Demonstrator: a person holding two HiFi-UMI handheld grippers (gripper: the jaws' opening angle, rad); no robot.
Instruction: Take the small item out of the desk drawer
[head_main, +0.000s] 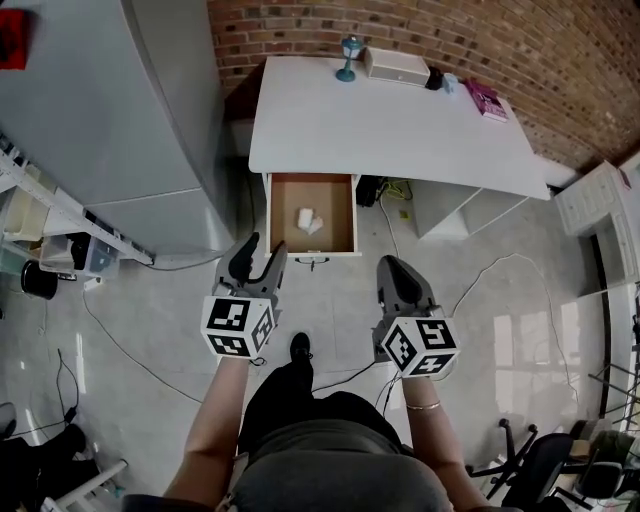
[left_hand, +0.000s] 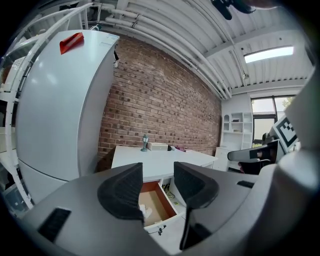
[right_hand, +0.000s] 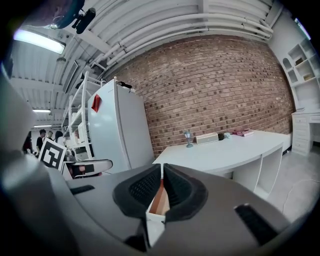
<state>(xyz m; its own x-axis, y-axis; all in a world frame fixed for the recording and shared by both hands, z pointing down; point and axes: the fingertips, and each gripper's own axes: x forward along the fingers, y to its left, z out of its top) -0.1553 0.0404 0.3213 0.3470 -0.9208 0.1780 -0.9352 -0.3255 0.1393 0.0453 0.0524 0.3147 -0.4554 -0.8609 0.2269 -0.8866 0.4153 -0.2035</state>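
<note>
The white desk (head_main: 400, 130) has its wooden drawer (head_main: 335, 232) pulled open, and a small white item (head_main: 308, 220) lies on the drawer floor. My left gripper (head_main: 262, 252) hovers just in front of the drawer's front edge, open with nothing between its jaws. In the left gripper view the drawer (left_hand: 159, 200) and the item (left_hand: 146, 212) show through the gap of that gripper (left_hand: 157, 187). My right gripper (head_main: 392, 268) is held to the right of the drawer, shut and empty. The right gripper view shows only a sliver of the drawer (right_hand: 159, 202) beyond the right gripper (right_hand: 162, 187).
A tall grey fridge (head_main: 120, 100) stands left of the desk. On the desktop's far edge are a blue goblet-like piece (head_main: 349, 55), a white box (head_main: 397, 66) and a pink book (head_main: 487, 100). Cables (head_main: 480, 275) trail over the floor; a white shelf unit (head_main: 598, 200) stands at the right.
</note>
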